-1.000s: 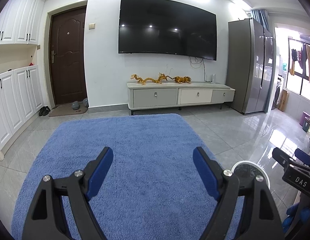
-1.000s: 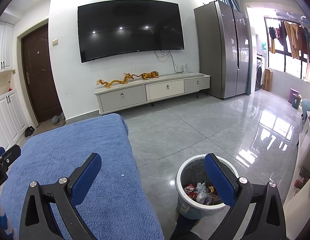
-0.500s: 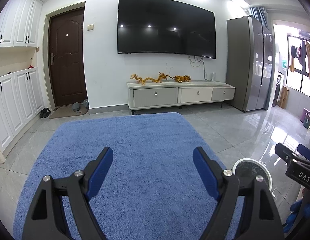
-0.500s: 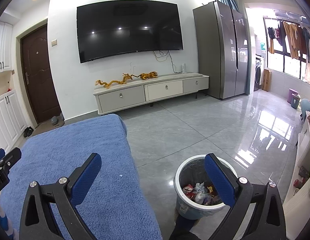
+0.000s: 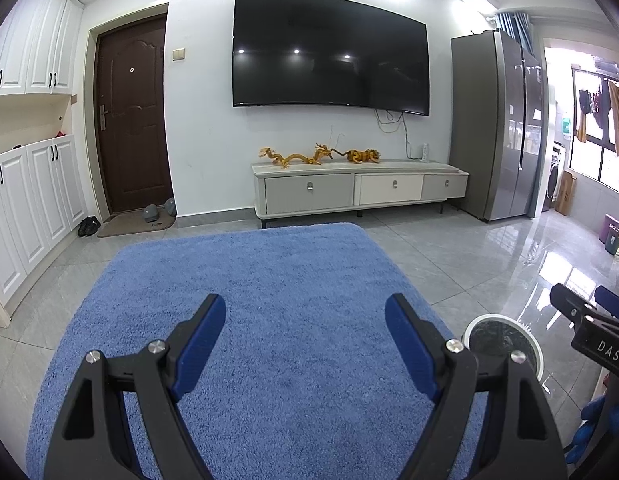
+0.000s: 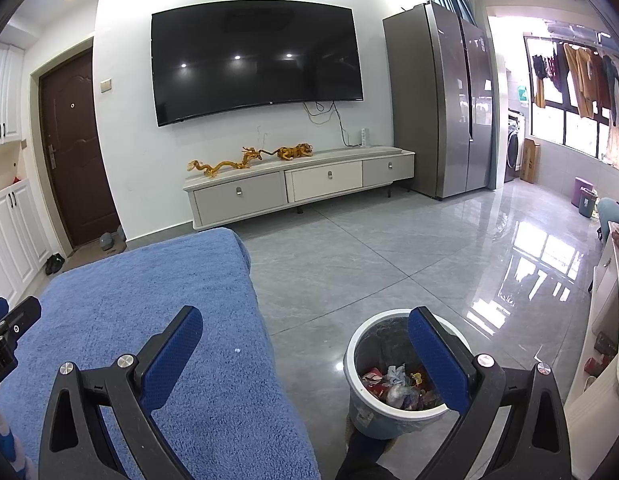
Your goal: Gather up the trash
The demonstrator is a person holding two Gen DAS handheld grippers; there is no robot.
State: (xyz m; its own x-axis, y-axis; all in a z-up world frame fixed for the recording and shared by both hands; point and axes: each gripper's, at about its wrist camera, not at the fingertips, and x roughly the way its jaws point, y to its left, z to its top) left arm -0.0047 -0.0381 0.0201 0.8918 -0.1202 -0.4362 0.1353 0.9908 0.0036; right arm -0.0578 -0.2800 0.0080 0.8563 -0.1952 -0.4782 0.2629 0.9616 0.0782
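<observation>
A white-rimmed trash bin (image 6: 355,364) stands on the grey tile floor just right of a blue rug (image 6: 149,312). It holds several crumpled wrappers (image 6: 393,384). My right gripper (image 6: 305,340) is open and empty, held above the rug's right edge, its right finger over the bin. My left gripper (image 5: 305,332) is open and empty above the rug (image 5: 249,280). The bin's rim (image 5: 527,346) shows at the lower right of the left wrist view, beside the right gripper's body (image 5: 593,336). A tiny white speck (image 6: 237,350) lies on the rug.
A TV cabinet (image 5: 357,192) with golden dragon figures (image 5: 305,156) stands against the far wall under a large TV (image 5: 329,52). A grey fridge (image 6: 441,100) is at the right. White cupboards (image 5: 25,200) and a brown door (image 5: 133,120) are at the left. Small bins (image 6: 585,200) stand far right.
Both views have shifted only slightly. Both grippers stay open and empty.
</observation>
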